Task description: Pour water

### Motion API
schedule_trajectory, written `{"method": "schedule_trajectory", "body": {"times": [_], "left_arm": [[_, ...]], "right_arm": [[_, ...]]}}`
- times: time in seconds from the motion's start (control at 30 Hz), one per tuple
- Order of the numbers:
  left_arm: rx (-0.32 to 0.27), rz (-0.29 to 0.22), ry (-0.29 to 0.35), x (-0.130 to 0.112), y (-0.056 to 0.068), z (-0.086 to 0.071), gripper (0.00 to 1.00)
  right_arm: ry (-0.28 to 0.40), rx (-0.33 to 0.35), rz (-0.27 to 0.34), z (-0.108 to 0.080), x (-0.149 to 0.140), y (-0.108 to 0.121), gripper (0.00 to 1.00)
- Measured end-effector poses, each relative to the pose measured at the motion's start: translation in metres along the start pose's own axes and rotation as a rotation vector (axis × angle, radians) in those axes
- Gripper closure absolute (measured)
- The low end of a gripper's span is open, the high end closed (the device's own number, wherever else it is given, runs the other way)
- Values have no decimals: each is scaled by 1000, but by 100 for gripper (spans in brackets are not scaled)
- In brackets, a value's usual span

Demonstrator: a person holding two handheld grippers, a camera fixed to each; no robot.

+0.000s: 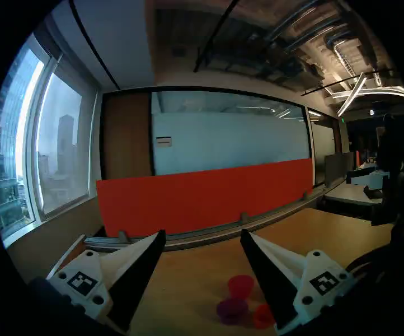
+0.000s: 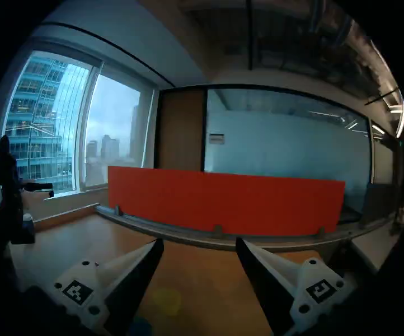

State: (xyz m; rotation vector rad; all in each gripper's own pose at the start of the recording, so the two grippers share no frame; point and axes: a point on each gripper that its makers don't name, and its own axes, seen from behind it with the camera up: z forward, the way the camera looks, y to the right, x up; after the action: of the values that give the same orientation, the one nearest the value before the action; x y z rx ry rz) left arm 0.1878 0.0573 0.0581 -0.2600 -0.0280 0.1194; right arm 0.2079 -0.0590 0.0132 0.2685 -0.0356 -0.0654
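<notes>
An office room. A tall window (image 1: 45, 151) with city towers beyond it fills the left side of the left gripper view; it also stands at the left of the right gripper view. Straight ahead is a frosted glass wall (image 1: 230, 140) with a wooden panel (image 1: 126, 137) beside it.

Below the glass runs a long orange divider (image 1: 202, 196), upright along the far edge of a wooden table (image 1: 319, 229). In the right gripper view the divider crosses the middle of the picture, with the table spreading out in front of it.

The left gripper (image 1: 202, 232) reaches forward over the table. Its jaws are spread wide apart and hold nothing. The right gripper (image 2: 199, 241) does the same in its own view, above the table with its jaws wide apart and nothing between them.

Low in the left gripper view, three small cups sit close together on the table in the gap between the jaws: a pink cup (image 1: 240, 284) farthest off, a purple cup (image 1: 231, 309) nearer and slightly left, and a red cup (image 1: 262, 316) just beside the right-hand finger. I cannot tell whether the cups touch.

In the right gripper view a pale yellow round shape (image 2: 167, 299) lies on the table between the jaws — too blurred to identify.
</notes>
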Motion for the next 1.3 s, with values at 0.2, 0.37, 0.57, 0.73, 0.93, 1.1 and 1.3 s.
{"method": "schedule_trajectory", "body": {"times": [0.2, 0.37, 0.57, 0.73, 0.93, 1.1, 1.3], "left_arm": [[-95, 16, 2, 6, 18, 0, 0], [-183, 26, 0, 11, 36, -2, 1], [-269, 33, 2, 15, 56, -2, 1], [-334, 38, -11, 11, 70, 1, 0], [-384, 43, -37, 4, 79, 6, 0], [-421, 56, -69, -5, 85, 10, 0], [-473, 65, -112, -22, 95, 9, 0]], "right_arm": [[-6, 100, -21, -2, -1, -19, 1], [4, 203, -47, -5, 1, -41, 1], [13, 317, -48, -13, 9, -64, 0], [17, 368, -39, -16, 10, -70, 0], [-3, 407, -44, -19, 2, -73, 0], [-34, 435, -53, -22, -8, -75, 0], [-79, 482, -71, -30, -26, -82, 0]]}}
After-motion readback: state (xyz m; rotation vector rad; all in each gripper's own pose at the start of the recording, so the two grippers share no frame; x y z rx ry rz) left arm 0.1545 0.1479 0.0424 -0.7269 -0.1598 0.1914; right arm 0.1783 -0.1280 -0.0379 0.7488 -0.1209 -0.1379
